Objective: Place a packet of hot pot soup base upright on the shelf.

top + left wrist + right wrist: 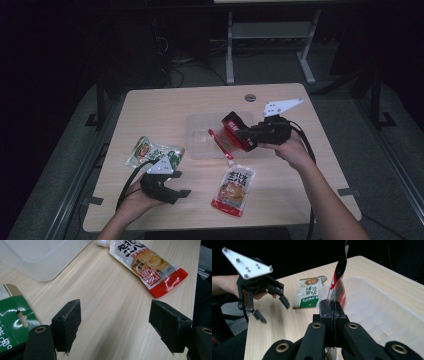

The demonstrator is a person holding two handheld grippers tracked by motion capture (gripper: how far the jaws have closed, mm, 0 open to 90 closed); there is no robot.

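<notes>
Clear plastic container (200, 134) stood mid-table, nothing seen resting inside. Right gripper (239, 136) was clamped on a red packet (231, 137), held above the container's right edge. Left gripper (181, 184) hovered with jaws spread, holding nothing. Green packet (150, 151) and orange pouch (234, 189) lay on the table (280, 180) outside it.

We log the clear container (200, 137) mid-table (310, 165). The green pouch (152, 151) lies to its left, the spouted pouch (234, 189) in front of it. The left gripper (181, 193) sits just before the green pouch. The right gripper (235, 137) holds a red packet (227, 140) over the container's right edge.
</notes>
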